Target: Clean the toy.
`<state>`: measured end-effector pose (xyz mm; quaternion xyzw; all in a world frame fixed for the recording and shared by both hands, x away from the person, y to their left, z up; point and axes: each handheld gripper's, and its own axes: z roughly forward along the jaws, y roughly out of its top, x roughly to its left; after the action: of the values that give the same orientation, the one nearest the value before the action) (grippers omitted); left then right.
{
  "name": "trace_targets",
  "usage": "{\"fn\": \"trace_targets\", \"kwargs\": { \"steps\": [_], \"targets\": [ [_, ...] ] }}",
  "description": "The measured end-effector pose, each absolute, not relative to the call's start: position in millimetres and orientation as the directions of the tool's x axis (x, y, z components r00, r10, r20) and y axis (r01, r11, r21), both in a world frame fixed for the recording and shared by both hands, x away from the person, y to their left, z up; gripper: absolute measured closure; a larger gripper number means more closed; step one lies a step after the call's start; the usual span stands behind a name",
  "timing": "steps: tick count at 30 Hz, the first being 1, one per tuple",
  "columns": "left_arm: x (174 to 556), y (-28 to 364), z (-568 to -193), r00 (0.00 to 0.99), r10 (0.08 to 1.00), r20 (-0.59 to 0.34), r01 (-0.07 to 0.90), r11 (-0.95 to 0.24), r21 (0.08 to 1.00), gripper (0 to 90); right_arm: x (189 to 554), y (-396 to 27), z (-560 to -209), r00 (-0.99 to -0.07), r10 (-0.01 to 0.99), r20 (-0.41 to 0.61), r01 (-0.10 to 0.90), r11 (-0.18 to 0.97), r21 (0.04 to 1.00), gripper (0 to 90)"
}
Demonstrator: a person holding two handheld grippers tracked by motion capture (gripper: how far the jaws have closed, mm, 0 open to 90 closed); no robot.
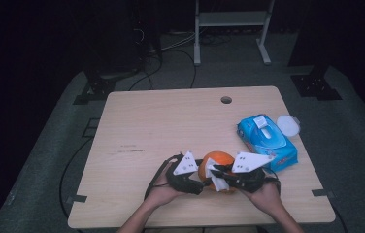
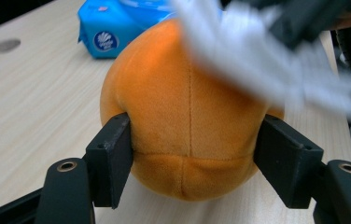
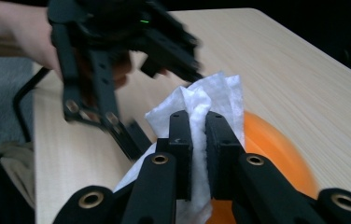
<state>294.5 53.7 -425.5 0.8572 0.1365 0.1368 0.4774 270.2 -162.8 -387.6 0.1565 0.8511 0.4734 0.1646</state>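
The left gripper (image 2: 190,154) is clamping the orange plush ball (image 2: 187,121) from both sides, its two black jaws pressing into the soft fabric low on the ball, one at each flank, so the plush is bulging slightly between them. The ball is sitting on the wooden table (image 1: 161,121), near the person's edge and a little right of centre in the high view, where the left gripper (image 1: 190,175) is meeting it from the left.

The right gripper (image 3: 198,140) is squeezing a white wipe (image 3: 201,100) between jaws drawn almost together, with only the folded sheet separating them. The wipe is lying against the ball's top and side (blurred in the left gripper view, so its edges are hard to read). In the high view the right gripper (image 1: 229,177) is sitting just right of the ball, the wipe touching the orange surface.

Farther out, a blue pack of wipes (image 1: 267,141) is lying on the table to the right of the ball, well apart from both grippers, with a round white lid (image 1: 288,125) just beside its far corner.
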Motion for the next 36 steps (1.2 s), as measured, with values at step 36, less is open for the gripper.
{"fn": "trace_targets", "kwargs": {
  "steps": [36],
  "targets": [
    [277.2,36.2,-428.1,0.915,0.329,0.232,-0.006,-0.566,0.825,29.0,267.1,-164.3,-387.2,-0.892,0.434,-0.123,0.131,0.51,0.85,81.3]
  ]
}}
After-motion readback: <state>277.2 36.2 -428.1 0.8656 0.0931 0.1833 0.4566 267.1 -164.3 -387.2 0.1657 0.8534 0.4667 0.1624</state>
